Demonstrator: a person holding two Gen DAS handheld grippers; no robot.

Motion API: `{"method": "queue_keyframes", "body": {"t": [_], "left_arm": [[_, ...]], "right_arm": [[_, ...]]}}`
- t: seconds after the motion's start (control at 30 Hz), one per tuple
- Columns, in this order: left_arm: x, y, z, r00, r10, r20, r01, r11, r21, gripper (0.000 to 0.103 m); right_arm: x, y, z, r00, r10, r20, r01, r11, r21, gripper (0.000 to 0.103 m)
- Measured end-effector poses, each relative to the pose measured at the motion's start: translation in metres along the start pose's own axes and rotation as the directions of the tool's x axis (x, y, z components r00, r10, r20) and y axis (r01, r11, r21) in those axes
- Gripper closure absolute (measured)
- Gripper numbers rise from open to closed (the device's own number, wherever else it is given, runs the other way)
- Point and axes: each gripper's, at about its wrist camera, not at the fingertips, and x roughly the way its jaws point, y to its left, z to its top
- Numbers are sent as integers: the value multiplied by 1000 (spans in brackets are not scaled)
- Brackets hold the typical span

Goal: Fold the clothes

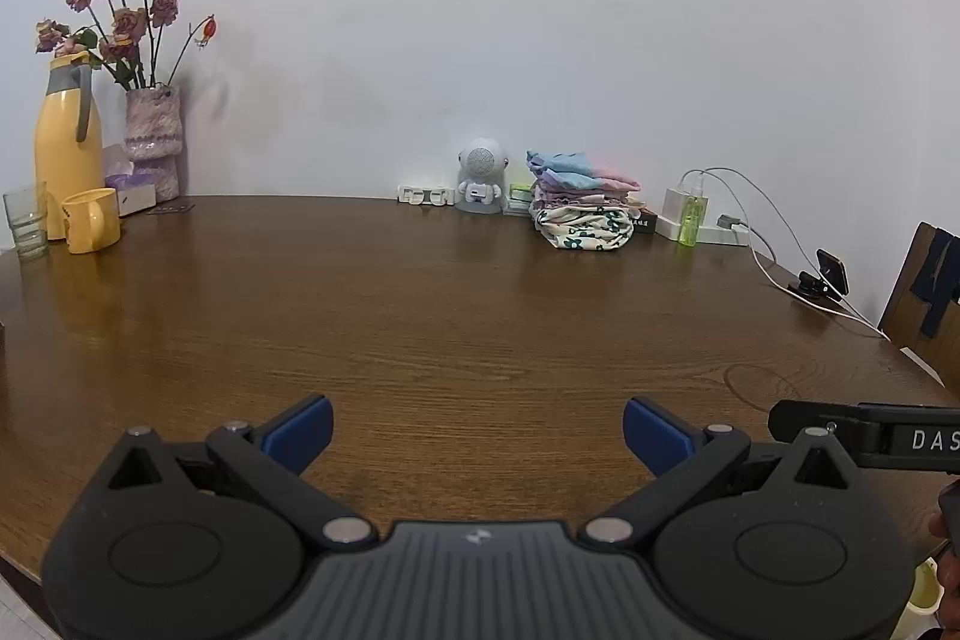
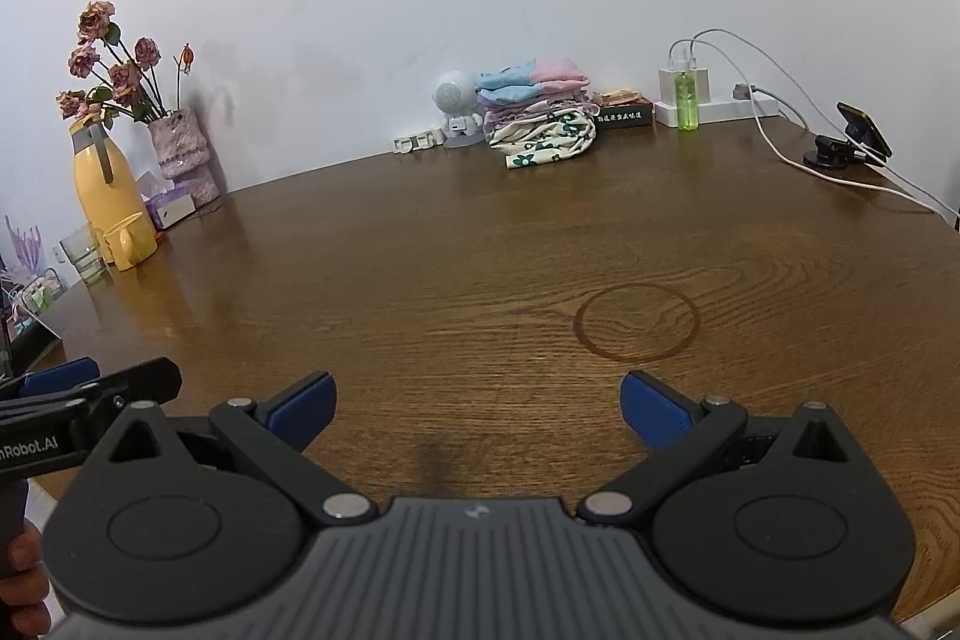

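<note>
Left gripper (image 1: 478,430) and right gripper (image 2: 478,409): jaws spread wide, empty, above bare wooden table (image 2: 480,280). Stack of folded clothes (image 2: 540,118): far edge, against wall.

A big brown wooden table (image 2: 480,280) stands by the wall. On it sit a pile of folded clothes (image 2: 543,124), a yellow jug (image 2: 111,196) and a yellow cup (image 1: 91,220).

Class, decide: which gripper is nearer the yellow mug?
Left. The left gripper is on the yellow mug's side; the right gripper sits farther right, beyond it.
</note>
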Motion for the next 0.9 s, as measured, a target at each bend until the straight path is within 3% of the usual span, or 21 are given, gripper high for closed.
{"method": "queue_keyframes", "body": {"t": [0.9], "left_arm": [[2, -2, -2, 1000, 2, -12, -2, 1000, 1, 0]], "right_arm": [[3, -4, -2, 1000, 1, -15, -1, 1000, 11, 0]]}}
